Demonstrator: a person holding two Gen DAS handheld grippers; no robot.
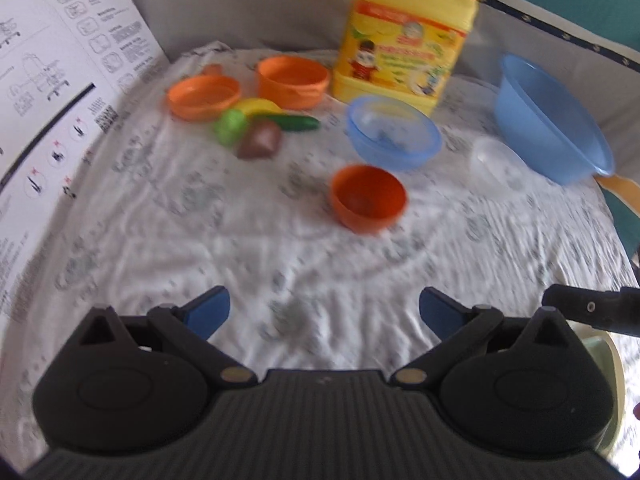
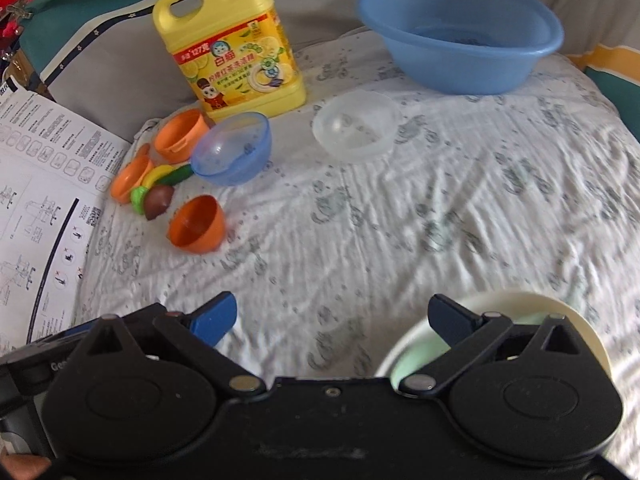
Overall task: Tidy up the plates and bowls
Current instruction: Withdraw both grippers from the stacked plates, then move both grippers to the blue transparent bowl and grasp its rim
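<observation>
A small orange bowl (image 1: 367, 197) (image 2: 197, 225) lies tilted on the white cloth. Behind it sit a small blue bowl (image 1: 394, 133) (image 2: 232, 149) and a clear bowl (image 1: 494, 164) (image 2: 357, 127). A large blue basin (image 1: 550, 120) (image 2: 460, 32) stands at the back right. A cream bowl with a green inside (image 2: 500, 320) sits under my right gripper's right finger. My left gripper (image 1: 325, 312) is open and empty above the cloth, well short of the orange bowl. My right gripper (image 2: 332, 320) is open and empty.
A yellow detergent jug (image 1: 408, 36) (image 2: 232, 48) stands at the back. An orange pan (image 1: 204, 96), an orange pot (image 1: 292, 82) and toy vegetables (image 1: 256, 128) lie at back left. A printed instruction sheet (image 1: 60, 80) (image 2: 44, 172) lies on the left.
</observation>
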